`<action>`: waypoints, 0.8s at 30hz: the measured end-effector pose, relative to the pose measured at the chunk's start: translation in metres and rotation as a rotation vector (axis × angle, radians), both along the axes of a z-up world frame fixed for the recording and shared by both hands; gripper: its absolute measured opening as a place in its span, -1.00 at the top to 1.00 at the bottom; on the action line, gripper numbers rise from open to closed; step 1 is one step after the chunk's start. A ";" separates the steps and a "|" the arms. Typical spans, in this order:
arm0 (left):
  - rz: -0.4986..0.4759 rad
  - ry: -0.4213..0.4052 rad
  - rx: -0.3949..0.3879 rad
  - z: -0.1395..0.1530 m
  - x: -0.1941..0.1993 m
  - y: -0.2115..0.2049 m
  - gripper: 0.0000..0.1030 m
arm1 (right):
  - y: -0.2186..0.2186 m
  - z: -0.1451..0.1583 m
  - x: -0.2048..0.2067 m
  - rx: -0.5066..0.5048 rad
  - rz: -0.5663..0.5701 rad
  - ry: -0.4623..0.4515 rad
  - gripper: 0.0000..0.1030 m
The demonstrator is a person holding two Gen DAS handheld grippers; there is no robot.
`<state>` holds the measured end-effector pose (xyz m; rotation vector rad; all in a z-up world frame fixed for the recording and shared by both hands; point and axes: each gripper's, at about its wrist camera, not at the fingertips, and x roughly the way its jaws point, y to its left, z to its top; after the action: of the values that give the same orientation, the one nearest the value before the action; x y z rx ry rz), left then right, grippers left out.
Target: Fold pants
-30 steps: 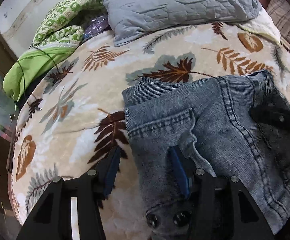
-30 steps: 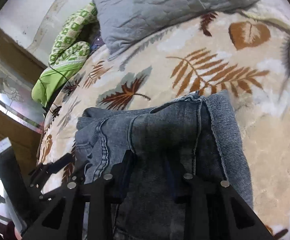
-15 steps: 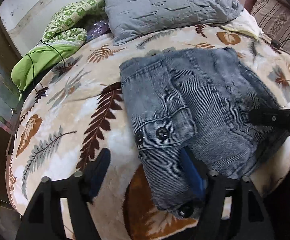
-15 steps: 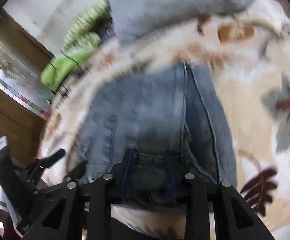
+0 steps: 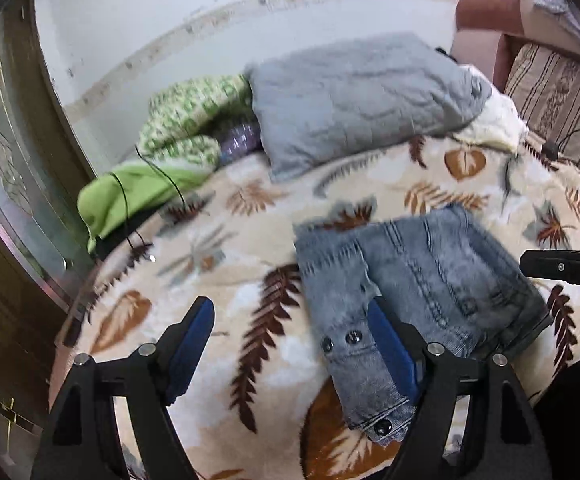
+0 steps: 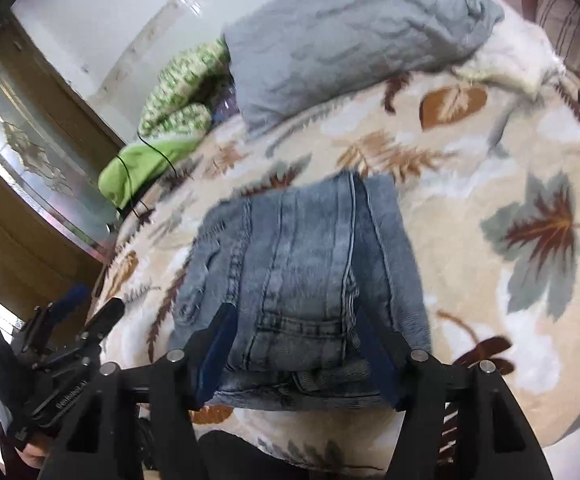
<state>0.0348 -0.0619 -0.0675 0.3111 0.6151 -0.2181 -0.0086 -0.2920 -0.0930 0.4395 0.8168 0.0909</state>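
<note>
Folded pants (image 5: pixel 414 276), grey-blue denim, lie in a compact bundle on the leaf-print blanket (image 5: pixel 250 216) of the bed, close to its near edge, metal buttons showing at the near left corner of the bundle. Left tongs (image 5: pixel 290 344) spread wide apart, holding nothing; blue pads, the right one over the bundle's left edge, the left one over bare blanket. Cannot tell if that pad touches the denim. Right tongs (image 6: pixel 296 354) also apart, both fingers straddling the near end of the pants (image 6: pixel 306 264), nothing clamped. In the left wrist view the right tongs' tip (image 5: pixel 562 268) shows just beside the bundle's right side. Grey quilted pillow (image 5: pixel 358 92) at the far edge of the bed, well apart from the pants. Green patterned cloth (image 5: pixel 178 120) bunched toward the far left corner, thin black cable (image 5: pixel 158 168) across it. Some motion blur in both views.
</note>
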 end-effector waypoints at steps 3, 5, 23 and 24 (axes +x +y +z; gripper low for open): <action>0.003 -0.018 -0.011 0.010 -0.004 0.004 -0.57 | -0.006 0.008 -0.004 -0.011 -0.018 -0.012 -0.28; 0.001 -0.022 -0.027 0.015 -0.006 0.007 -0.58 | -0.012 0.013 -0.006 0.004 -0.027 -0.023 -0.28; 0.017 0.030 -0.104 0.024 0.000 0.021 -0.60 | -0.031 0.014 -0.011 0.044 -0.056 -0.036 -0.30; 0.019 0.043 -0.105 0.021 0.002 0.022 -0.60 | -0.031 0.014 -0.011 0.047 -0.055 -0.034 -0.33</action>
<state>0.0365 -0.0403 -0.0463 0.1998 0.6462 -0.2388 -0.0192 -0.3226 -0.0791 0.5032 0.7699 0.0659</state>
